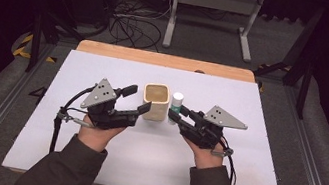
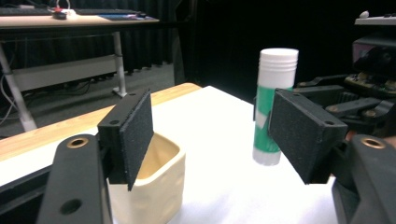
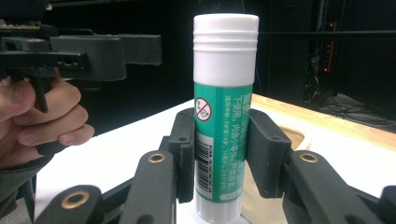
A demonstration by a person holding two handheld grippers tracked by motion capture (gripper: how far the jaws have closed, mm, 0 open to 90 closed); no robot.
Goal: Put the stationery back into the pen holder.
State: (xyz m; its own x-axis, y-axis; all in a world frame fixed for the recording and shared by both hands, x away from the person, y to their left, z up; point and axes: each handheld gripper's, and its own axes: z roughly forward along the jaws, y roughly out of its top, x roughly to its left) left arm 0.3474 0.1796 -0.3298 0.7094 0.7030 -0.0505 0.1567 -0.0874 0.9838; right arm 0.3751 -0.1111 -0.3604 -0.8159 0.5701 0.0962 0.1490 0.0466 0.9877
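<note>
Right gripper: gripping the glue stick, pads pressing its green label from both sides.
Left gripper: jaws standing apart with nothing between them, one jaw reaching beside the cup.
Glue stick: standing upright on the white table, white cap up, just beside the cream cup.

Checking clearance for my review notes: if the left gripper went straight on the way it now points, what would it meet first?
Probably the cream cup: the left gripper stands open with one pad at the cup's rim. Past it stands the glue stick, clamped in the right gripper. Depth is hard to judge.
</note>
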